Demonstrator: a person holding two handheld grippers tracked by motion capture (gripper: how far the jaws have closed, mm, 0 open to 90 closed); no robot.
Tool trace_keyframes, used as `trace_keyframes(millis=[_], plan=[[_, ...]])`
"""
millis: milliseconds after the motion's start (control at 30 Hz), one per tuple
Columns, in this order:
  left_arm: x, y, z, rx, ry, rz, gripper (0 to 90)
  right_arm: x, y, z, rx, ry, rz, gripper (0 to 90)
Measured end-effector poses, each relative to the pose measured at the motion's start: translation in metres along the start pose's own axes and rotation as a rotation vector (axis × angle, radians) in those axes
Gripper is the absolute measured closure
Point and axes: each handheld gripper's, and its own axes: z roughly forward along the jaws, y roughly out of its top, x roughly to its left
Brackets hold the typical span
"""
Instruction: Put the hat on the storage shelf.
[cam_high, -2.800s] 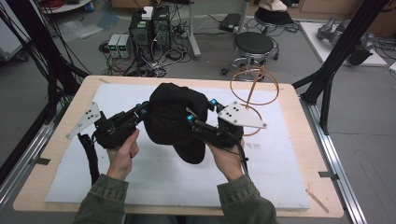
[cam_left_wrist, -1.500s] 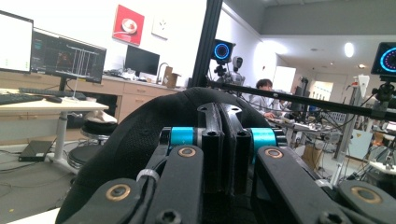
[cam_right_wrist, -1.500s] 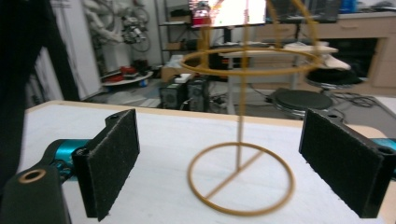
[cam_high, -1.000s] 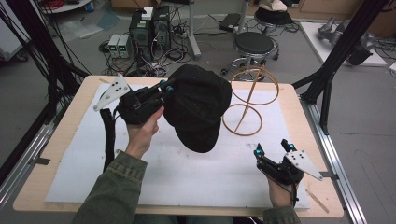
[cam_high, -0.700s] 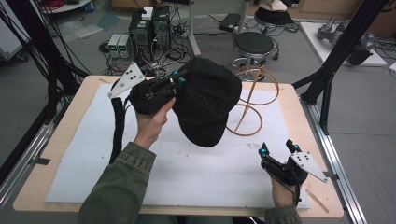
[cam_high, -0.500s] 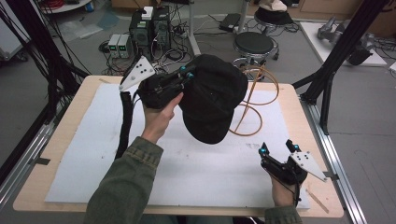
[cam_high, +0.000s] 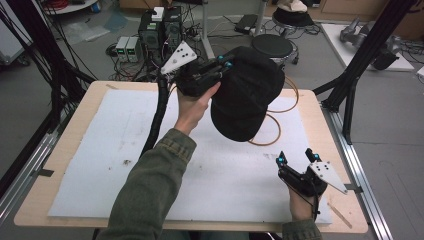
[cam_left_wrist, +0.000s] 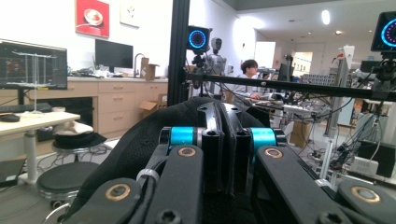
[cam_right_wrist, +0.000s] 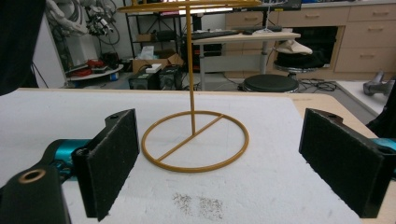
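Observation:
A black cap (cam_high: 245, 97) hangs in the air above the far middle of the table, and my left gripper (cam_high: 224, 61) is shut on its edge. In the left gripper view the jaws (cam_left_wrist: 227, 135) stand pressed together with the cap's fabric (cam_left_wrist: 140, 140) pinched between them. The cap covers most of a gold wire hat stand (cam_high: 274, 135); only its rings show to the cap's right. My right gripper (cam_high: 295, 156) rests near the table's front right corner, open with nothing between its pads. It faces the stand's round base (cam_right_wrist: 196, 140) and upright post.
A white foam mat (cam_high: 100, 165) covers the wooden table (cam_high: 320, 115). Black frame posts (cam_high: 357, 65) rise at the right and left edges. A round stool (cam_high: 272, 45) and boxes of electronics (cam_high: 160, 27) stand on the floor behind the table.
The left hand has carried the cap up and to the right, over the stand. Earlier both grippers held the cap; the right one let go and now rests still at the front right.

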Motion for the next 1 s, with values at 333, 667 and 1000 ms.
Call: trace_keyframes(millis=[333, 667, 1000], plan=[[-0.001, 0.003, 0.045, 0.030, -0.051, -0.007, 86.9, 0.001, 0.000, 0.002, 0.000, 0.004, -0.001, 11.2], [-0.011, -0.003, 0.089, 0.108, -0.077, -0.007, 86.9, 0.001, 0.000, 0.000, -0.005, 0.010, 0.004, 11.1], [-0.016, -0.005, 0.125, 0.176, -0.051, 0.042, 86.9, -0.002, -0.001, 0.001, -0.004, 0.015, 0.021, 11.2]])
